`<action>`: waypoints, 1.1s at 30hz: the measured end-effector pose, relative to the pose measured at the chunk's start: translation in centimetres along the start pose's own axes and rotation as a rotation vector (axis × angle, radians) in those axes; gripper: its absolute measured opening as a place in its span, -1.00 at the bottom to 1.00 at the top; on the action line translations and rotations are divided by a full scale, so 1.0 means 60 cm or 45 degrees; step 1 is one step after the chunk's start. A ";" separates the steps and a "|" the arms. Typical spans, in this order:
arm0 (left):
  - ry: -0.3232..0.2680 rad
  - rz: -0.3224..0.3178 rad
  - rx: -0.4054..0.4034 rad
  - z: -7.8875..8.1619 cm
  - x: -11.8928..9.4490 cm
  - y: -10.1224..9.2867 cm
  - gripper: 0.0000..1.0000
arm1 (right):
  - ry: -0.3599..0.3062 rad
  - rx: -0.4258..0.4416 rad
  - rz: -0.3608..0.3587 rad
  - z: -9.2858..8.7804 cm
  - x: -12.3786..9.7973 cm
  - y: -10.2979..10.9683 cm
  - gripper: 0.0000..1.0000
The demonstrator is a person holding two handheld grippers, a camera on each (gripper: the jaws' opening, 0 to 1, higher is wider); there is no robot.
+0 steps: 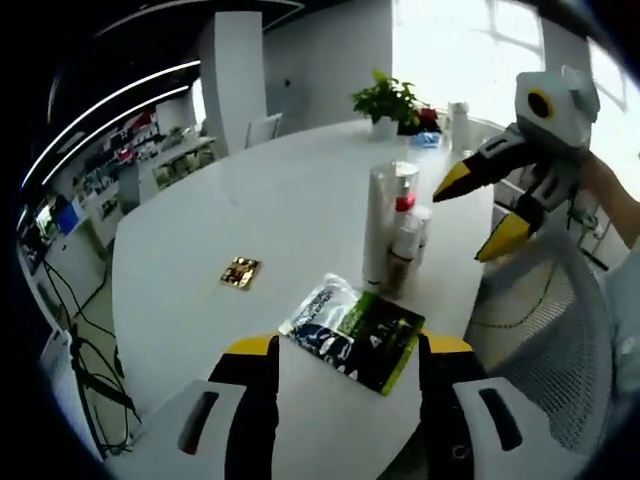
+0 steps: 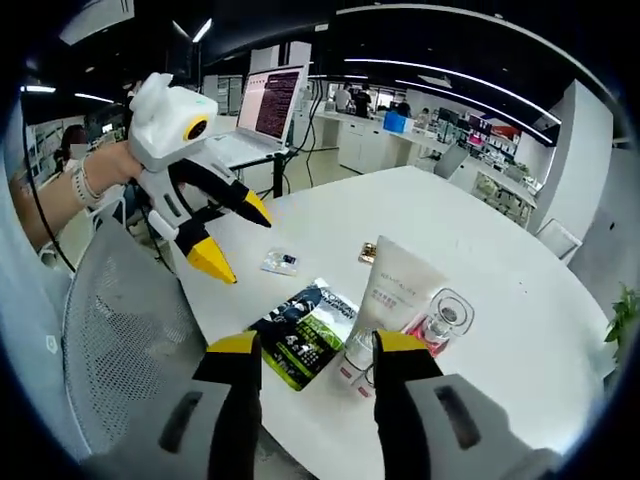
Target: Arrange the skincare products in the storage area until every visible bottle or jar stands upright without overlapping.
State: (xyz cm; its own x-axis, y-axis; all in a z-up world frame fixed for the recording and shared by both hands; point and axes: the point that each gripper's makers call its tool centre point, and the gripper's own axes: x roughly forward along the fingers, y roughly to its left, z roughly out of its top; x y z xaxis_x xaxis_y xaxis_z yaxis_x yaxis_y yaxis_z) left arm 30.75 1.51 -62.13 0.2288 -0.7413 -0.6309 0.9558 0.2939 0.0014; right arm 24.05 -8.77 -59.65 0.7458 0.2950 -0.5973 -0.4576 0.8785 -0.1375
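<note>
Skincare tube, tall, white, upright near desk edge; small bottles touching it. Green-black sachet flat just beside tube, toward edge. Gold packet near tube, apart. Left claw released, sachet between jaws. Right claw released, hovering beside tube, holding nothing.

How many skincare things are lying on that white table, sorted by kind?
Tall white plastic tube: 1
Small bottles clustered beside it: 3, as far as I can tell
Black-and-green flat sachets, overlapping: 2
Small square packets, one gold foil and one clear: 2
Total: 8
</note>
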 end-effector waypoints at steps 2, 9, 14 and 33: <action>-0.008 0.004 0.004 0.003 -0.003 -0.001 0.10 | 0.000 0.011 -0.010 -0.002 -0.003 -0.006 -0.07; -0.007 0.033 -0.013 0.004 -0.018 0.004 0.22 | 0.010 0.042 -0.052 -0.011 -0.016 -0.026 0.04; -0.010 0.060 -0.019 0.004 -0.031 0.011 0.32 | 0.019 0.060 -0.068 -0.017 -0.021 -0.035 0.14; -0.033 0.158 -0.027 0.011 -0.073 0.026 0.81 | 0.051 0.063 -0.157 -0.024 -0.049 -0.070 0.98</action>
State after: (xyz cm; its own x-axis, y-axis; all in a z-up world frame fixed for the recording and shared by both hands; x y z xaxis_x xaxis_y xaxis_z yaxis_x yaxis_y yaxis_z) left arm 31.36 4.84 -58.88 0.3499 -0.7136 -0.6069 0.9159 0.3968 0.0615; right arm 23.06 -13.87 -58.45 0.7745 0.1689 -0.6096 -0.3383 0.9249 -0.1735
